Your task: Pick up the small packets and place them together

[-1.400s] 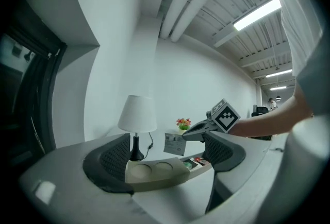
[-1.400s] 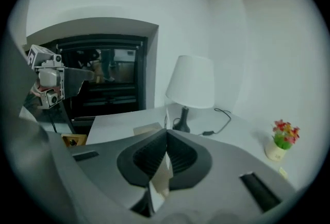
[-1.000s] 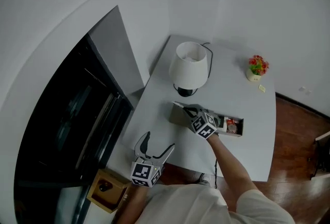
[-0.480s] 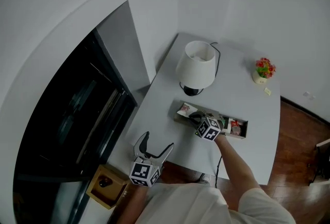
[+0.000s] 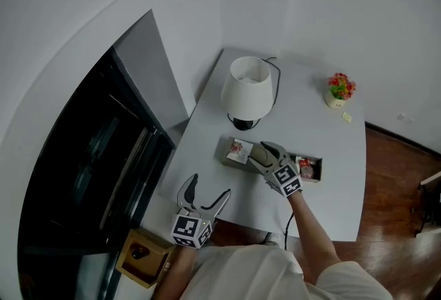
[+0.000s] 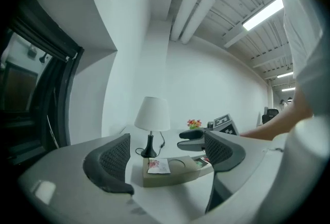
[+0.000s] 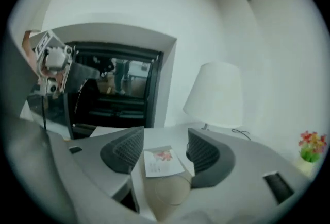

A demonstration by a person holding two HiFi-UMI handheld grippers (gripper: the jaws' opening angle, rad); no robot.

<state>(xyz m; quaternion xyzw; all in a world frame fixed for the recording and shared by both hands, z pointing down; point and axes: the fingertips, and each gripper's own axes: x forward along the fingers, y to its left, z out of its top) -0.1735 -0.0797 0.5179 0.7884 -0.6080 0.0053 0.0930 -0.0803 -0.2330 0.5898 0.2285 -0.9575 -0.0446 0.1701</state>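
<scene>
Right gripper view: right gripper (image 7: pixel 165 145) opening above long tan cardboard tray's (image 7: pixel 170 194) left end, clear of small white red-printed packet (image 7: pixel 162 162) there. Left gripper (image 5: pixel 209 188) spread, empty, near tray at grey table's (image 5: pixel 331 181) front edge.

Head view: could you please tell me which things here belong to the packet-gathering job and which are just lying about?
Job: tray; white packet on its left end; other packets at its right end; right gripper, jaws opening over the white packet without pressing it.
Lying about: lamp; potted flowers; left gripper, open and empty.
</scene>
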